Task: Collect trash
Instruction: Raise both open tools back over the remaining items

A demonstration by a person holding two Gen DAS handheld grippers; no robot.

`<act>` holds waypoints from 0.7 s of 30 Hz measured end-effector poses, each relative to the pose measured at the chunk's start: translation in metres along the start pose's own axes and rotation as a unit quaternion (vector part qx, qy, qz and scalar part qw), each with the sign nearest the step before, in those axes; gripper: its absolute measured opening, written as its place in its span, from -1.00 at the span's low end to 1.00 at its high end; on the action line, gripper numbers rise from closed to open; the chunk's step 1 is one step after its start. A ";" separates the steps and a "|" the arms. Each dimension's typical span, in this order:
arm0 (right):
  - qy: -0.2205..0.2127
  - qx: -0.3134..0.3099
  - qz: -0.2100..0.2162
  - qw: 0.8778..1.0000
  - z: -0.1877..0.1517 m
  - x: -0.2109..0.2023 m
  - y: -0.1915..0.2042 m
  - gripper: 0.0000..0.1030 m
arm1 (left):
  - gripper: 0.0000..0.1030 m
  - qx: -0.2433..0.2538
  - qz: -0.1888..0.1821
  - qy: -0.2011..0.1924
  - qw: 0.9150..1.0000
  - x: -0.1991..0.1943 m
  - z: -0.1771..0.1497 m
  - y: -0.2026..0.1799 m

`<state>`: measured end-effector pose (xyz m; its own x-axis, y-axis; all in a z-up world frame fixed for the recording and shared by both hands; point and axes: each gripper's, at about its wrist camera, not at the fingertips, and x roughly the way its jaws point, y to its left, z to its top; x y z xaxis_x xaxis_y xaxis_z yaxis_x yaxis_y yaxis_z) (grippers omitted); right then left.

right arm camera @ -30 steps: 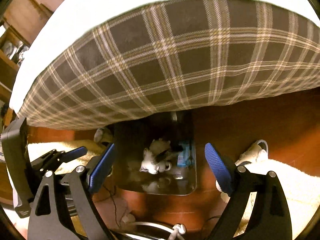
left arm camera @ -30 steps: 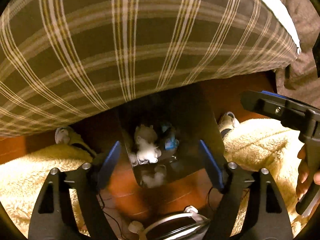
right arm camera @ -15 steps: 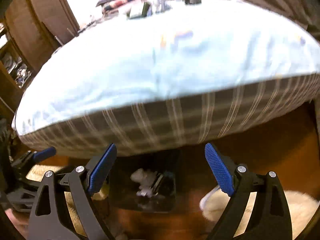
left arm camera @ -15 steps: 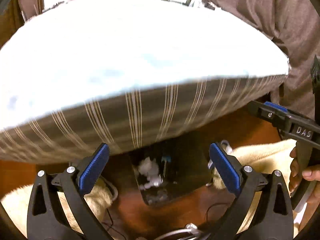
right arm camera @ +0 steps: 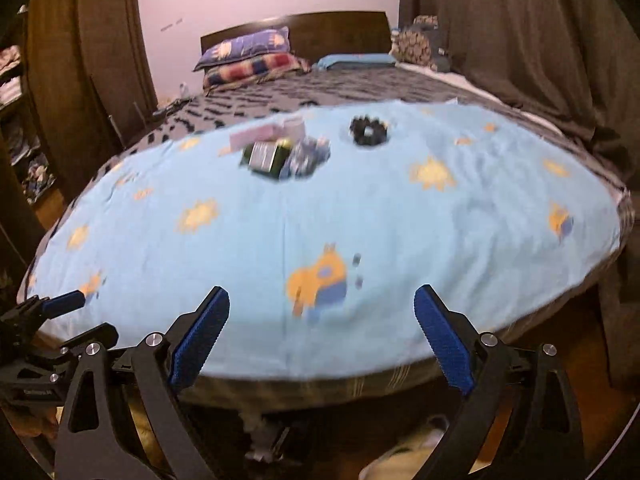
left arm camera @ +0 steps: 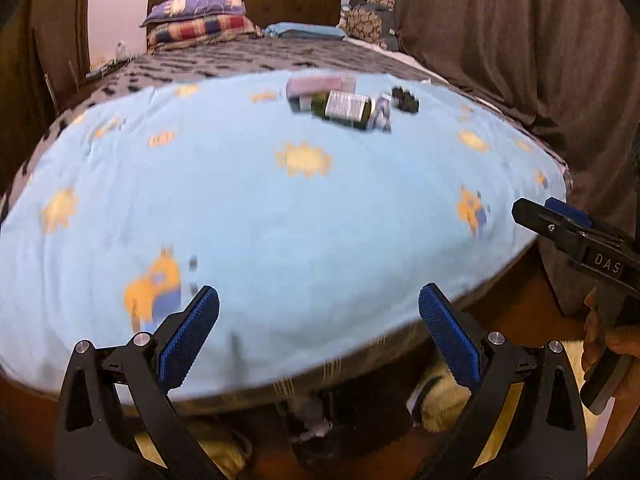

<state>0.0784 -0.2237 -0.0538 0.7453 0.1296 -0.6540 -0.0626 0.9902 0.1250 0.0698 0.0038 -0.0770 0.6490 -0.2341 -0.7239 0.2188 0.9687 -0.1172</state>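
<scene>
A small pile of trash lies far back on the light blue bed sheet (left arm camera: 320, 208): a dark green bottle with a white label (left arm camera: 344, 107), a pink box (left arm camera: 320, 85) and a crumpled blue wrapper (left arm camera: 382, 116). The same bottle (right arm camera: 266, 158), box (right arm camera: 264, 133) and wrapper (right arm camera: 310, 154) show in the right wrist view. A black scrunchie (right arm camera: 369, 131) lies beside them. My left gripper (left arm camera: 318, 338) and right gripper (right arm camera: 322, 338) are both open and empty, near the bed's foot edge. A dark bin with white crumpled paper (left arm camera: 316, 420) sits on the floor below, mostly hidden.
Pillows (right arm camera: 248, 58) and a dark headboard (right arm camera: 340, 30) stand at the far end of the bed. Dark curtains (left arm camera: 500, 40) hang at the right. A wooden wardrobe (right arm camera: 80, 60) is at the left. A fluffy cream rug (left arm camera: 444, 412) lies on the floor.
Both grippers have tilted up from the floor bin to the top of the bed. The bin has dropped to the bottom edge; the trash on the sheet has come into view.
</scene>
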 end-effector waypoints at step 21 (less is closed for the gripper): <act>0.027 0.018 0.017 0.999 0.100 0.135 -0.003 0.81 | 0.84 0.006 0.015 0.012 1.000 0.112 0.108 0.021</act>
<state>0.2455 -0.2140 -0.0682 0.7063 0.1660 -0.6882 -0.0620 0.9829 0.1734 0.2254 -0.0104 -0.0869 0.6379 -0.2020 -0.7431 0.2080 0.9743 -0.0863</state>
